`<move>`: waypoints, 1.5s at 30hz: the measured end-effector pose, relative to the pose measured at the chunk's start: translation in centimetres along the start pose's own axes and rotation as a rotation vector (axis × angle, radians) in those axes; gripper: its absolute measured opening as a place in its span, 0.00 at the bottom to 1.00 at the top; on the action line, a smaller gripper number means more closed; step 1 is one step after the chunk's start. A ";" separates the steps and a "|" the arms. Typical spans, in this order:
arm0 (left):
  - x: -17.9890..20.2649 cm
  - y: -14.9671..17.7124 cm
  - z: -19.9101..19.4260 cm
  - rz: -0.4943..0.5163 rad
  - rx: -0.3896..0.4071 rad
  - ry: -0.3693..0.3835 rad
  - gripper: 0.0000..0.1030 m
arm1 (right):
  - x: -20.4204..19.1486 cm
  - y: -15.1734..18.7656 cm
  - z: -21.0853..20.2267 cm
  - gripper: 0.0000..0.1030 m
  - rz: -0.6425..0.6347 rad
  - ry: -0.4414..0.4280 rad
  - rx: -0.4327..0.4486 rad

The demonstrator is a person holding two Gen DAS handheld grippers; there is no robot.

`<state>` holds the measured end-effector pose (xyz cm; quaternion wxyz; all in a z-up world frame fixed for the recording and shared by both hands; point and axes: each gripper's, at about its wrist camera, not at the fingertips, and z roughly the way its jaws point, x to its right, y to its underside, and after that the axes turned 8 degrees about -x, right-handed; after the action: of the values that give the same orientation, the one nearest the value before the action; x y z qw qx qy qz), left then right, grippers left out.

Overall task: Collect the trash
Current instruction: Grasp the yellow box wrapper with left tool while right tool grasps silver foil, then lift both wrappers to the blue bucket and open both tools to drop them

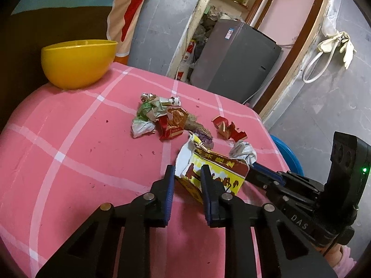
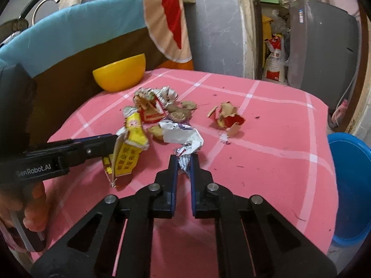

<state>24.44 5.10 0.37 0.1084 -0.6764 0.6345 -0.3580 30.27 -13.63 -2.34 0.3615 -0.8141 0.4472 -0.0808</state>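
Trash lies on a pink checked tablecloth [image 1: 69,139]. My left gripper [image 1: 187,173] is shut on a torn yellow and red carton [image 1: 222,173], also in the right wrist view [image 2: 129,153]. My right gripper [image 2: 184,162] is shut on a crumpled white and silver wrapper [image 2: 185,139], which shows in the left wrist view [image 1: 243,151]. A pile of crumpled wrappers [image 1: 160,120] [image 2: 153,106] and a torn red scrap [image 1: 228,128] [image 2: 228,118] lie farther out.
A yellow bowl [image 1: 78,63] [image 2: 120,74] stands at the table's far left corner. A blue tub [image 2: 350,185] [image 1: 287,157] sits off the table's right edge. A grey appliance [image 1: 234,62] stands beyond the table.
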 end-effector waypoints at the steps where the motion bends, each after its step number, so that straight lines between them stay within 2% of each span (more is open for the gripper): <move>1: 0.1 0.1 -0.2 0.003 0.009 -0.003 0.16 | 0.2 0.0 -0.2 0.21 0.009 0.001 0.010; 9: 2.3 0.6 -1.4 0.065 0.095 -0.025 0.10 | 0.5 0.4 -2.6 0.20 0.013 0.050 0.103; 11: 3.0 0.7 -1.5 0.086 0.117 -0.039 0.02 | 0.4 0.5 -3.5 0.20 0.003 0.068 0.135; 19: 4.9 0.7 -0.9 0.129 0.127 -0.047 0.02 | 1.6 0.7 -5.6 0.20 0.018 0.085 0.202; 24: 6.4 -0.1 -1.2 0.157 0.171 -0.036 0.02 | 2.4 0.9 -7.3 0.20 0.038 0.118 0.256; 33: 12.3 -2.2 -1.4 0.236 0.320 0.036 0.02 | 5.4 1.4 -12.6 0.20 0.101 0.249 0.419; 39: 16.3 -3.9 0.2 0.266 0.355 0.100 0.02 | 8.1 2.1 -16.0 0.27 0.151 0.363 0.508; 45: 20.3 -5.4 2.4 0.293 0.364 0.160 0.02 | 10.6 2.7 -18.1 0.29 0.190 0.466 0.550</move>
<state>28.93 -13.77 8.91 0.2286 -0.5161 0.6573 -0.4994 26.46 -32.25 6.90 0.4611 -0.6012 0.5527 -0.3471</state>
